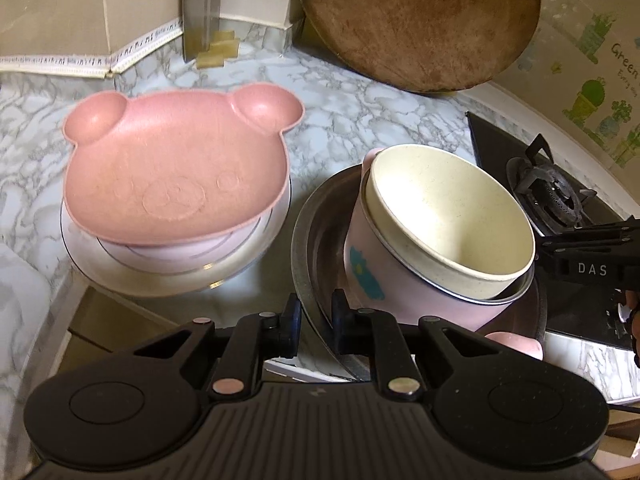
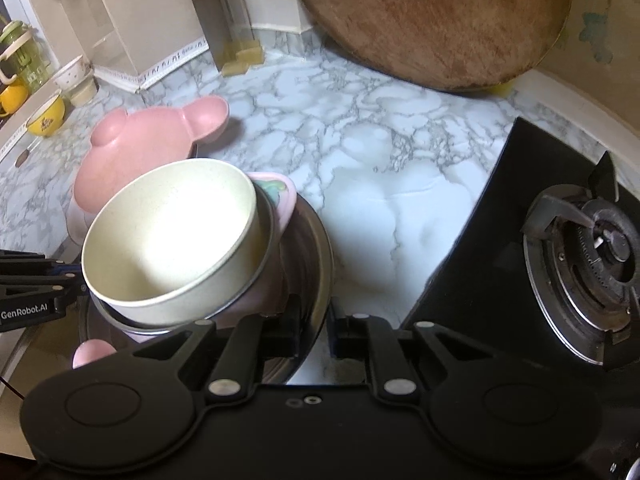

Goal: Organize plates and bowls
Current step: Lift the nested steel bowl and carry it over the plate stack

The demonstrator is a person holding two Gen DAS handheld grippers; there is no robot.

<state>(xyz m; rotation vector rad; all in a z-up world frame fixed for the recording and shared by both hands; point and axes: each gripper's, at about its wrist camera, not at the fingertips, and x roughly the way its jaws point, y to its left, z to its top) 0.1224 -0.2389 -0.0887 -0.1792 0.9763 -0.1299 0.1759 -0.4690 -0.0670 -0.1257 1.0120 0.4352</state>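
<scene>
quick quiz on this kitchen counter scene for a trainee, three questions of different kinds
1. True or false: the cream round bowl sits nested inside the pink printed pot.
2. The pink bear-shaped plate rests on: A) the black gas burner B) a pale pink bowl on a white silver-rimmed plate C) the round wooden board
3. What do the left gripper and right gripper both clamp?
Key: 1 true; 2 B; 3 the rim of the round steel dish.
</scene>
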